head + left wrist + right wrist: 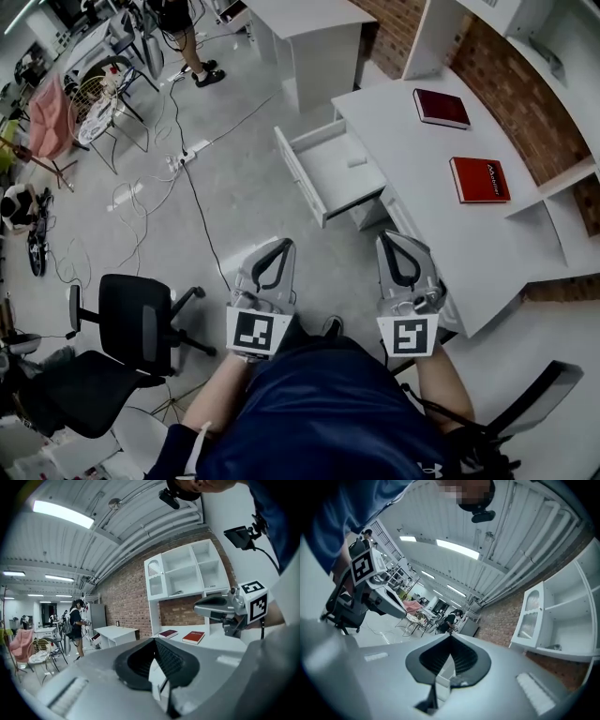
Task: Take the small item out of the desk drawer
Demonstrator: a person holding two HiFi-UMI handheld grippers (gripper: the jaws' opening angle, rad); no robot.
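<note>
The white desk (441,178) stands ahead on the right with its drawer (328,176) pulled open toward the floor. A small white item (356,160) lies inside the drawer near its far side. My left gripper (280,246) and my right gripper (390,238) are held side by side close to my body, well short of the drawer, both pointing forward. Both are shut with nothing between the jaws. In the left gripper view the shut jaws (154,640) fill the lower frame, and the right gripper (220,607) hangs beside them. The right gripper view shows its own shut jaws (451,636).
Two red books (441,107) (480,179) lie on the desk top. A black office chair (131,323) stands at my left, with cables (178,159) trailing over the floor. Another white desk (314,33) and a person (187,37) are farther back.
</note>
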